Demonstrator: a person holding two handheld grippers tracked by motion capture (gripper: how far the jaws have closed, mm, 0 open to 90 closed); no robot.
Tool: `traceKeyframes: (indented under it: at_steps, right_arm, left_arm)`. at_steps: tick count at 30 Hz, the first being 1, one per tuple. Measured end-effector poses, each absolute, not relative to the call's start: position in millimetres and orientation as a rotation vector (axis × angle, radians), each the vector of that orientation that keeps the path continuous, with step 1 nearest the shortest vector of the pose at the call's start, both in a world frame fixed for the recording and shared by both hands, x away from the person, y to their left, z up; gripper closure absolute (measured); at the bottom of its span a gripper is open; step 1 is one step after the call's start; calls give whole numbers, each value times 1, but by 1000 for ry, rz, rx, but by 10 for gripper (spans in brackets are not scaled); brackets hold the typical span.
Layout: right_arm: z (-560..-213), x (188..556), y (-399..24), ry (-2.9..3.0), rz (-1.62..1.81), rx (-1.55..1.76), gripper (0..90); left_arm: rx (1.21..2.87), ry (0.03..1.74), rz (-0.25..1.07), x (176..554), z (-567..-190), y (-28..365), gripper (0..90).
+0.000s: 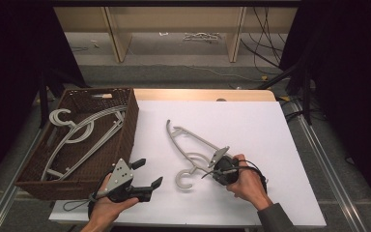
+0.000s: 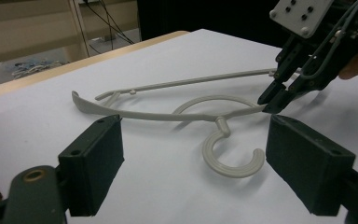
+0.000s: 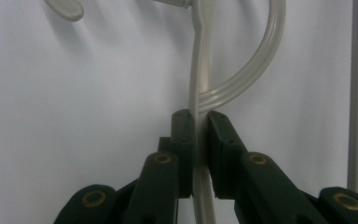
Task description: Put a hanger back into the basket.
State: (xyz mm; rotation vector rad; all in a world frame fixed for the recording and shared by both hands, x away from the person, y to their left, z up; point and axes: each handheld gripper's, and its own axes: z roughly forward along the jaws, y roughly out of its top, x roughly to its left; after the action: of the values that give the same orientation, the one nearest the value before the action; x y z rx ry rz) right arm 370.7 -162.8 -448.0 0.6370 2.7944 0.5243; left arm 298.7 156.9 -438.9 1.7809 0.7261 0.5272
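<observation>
— Two tools, what's each doing?
— Right tool (image 3: 198, 135) is pinching the grey hanger's (image 1: 193, 147) shoulder arm, just beside the hook loop, flat on the white worktop (image 1: 251, 130). Left tool (image 1: 147, 174) hangs spread and empty, nearer the person, with the wicker basket (image 1: 125, 130) of hangers on its far side.
— Step?
— Grip looks made; probably a lift next, then a carry toward that basket, keeping the hook clear of its rim.

So we've got one hanger (image 1: 193, 145) lying on the worktop (image 1: 251, 125), about mid-way across, and a basket (image 1: 125, 130) at the left edge just beside it with more hangers (image 1: 77, 130) in it.
</observation>
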Motion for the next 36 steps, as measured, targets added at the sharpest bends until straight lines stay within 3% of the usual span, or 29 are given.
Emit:
traceKeyframes:
  at_steps: [9,21,36]
  right_arm:
    - [-431,362,-159,2767,555,562,823]
    - [-407,347,-157,2804,587,450,823]
    - [-388,332,-146,2848,605,310,824]
  left_arm:
    - [1813,695,594,317,-424,153,214]
    - [2039,621,627,343,-422,124,234]
    - [2251,439,641,344,-433,111,290]
